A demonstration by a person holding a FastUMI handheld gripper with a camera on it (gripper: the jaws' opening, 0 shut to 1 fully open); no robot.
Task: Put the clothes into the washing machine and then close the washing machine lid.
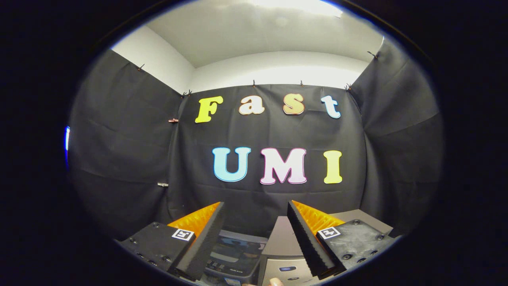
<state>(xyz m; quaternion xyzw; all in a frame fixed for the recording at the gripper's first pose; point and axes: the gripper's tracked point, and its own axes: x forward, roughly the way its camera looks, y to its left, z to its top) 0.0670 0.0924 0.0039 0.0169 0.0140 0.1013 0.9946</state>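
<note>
My gripper (pixel 256 206) is held up high and level, open, with nothing between its two fingers. Below and between the fingers I see the top of the washing machine (pixel 238 254), with its dark control panel facing me. A grey raised lid or panel (pixel 283 238) stands just right of that panel, partly behind the right finger. Clothes are hidden from me here.
Black cloth walls close the booth straight ahead and on both sides, with a white wall and ceiling above them. A grey box-like surface (pixel 357 216) shows behind the right finger. A fingertip of a person's hand (pixel 275 282) peeks in under the fingers.
</note>
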